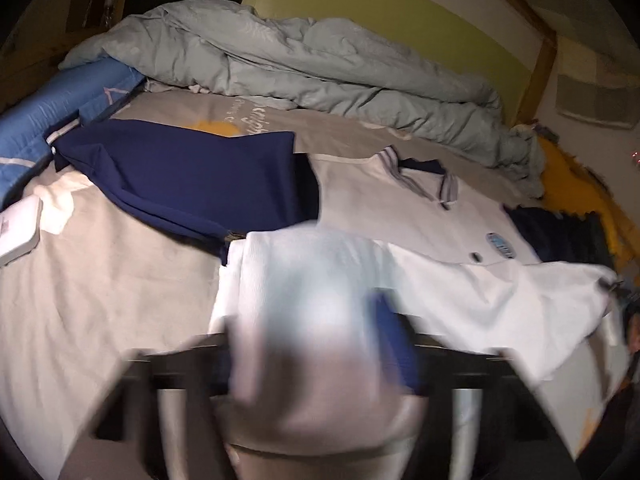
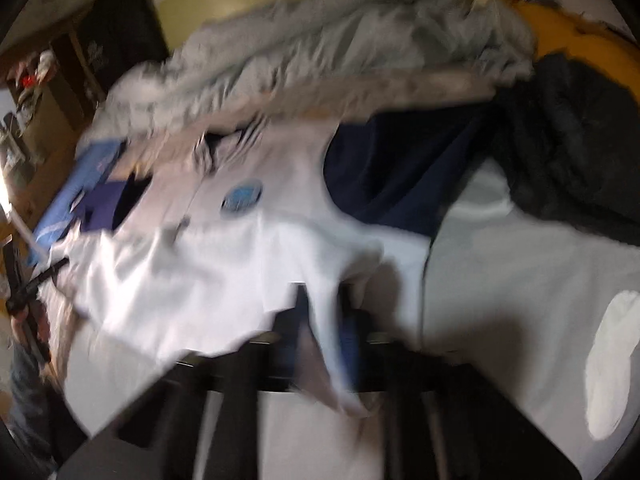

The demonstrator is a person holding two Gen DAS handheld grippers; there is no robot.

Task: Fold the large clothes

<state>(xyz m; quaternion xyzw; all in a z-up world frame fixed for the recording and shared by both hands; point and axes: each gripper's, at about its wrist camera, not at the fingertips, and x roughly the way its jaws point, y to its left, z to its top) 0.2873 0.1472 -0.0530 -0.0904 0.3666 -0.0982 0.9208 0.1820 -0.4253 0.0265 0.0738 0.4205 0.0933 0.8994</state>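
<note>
A white polo shirt (image 1: 400,200) with navy sleeves, a striped collar and a round blue badge lies on the bed; it also shows in the right wrist view (image 2: 208,264). My left gripper (image 1: 320,320) is shut on a bunch of its white hem, lifted and blurred right before the camera. My right gripper (image 2: 328,320) is shut on another corner of the hem, which hangs between the fingers. The left gripper (image 2: 44,276) shows at the left edge of the right wrist view; the right gripper (image 1: 616,284) shows at the right edge of the left wrist view.
A crumpled grey duvet (image 1: 304,60) lies along the far side of the bed. A blue pillow (image 1: 52,120) and a white box (image 1: 20,228) are at the left. A dark furry garment (image 2: 568,136) and a yellow blanket (image 2: 580,20) are at the right.
</note>
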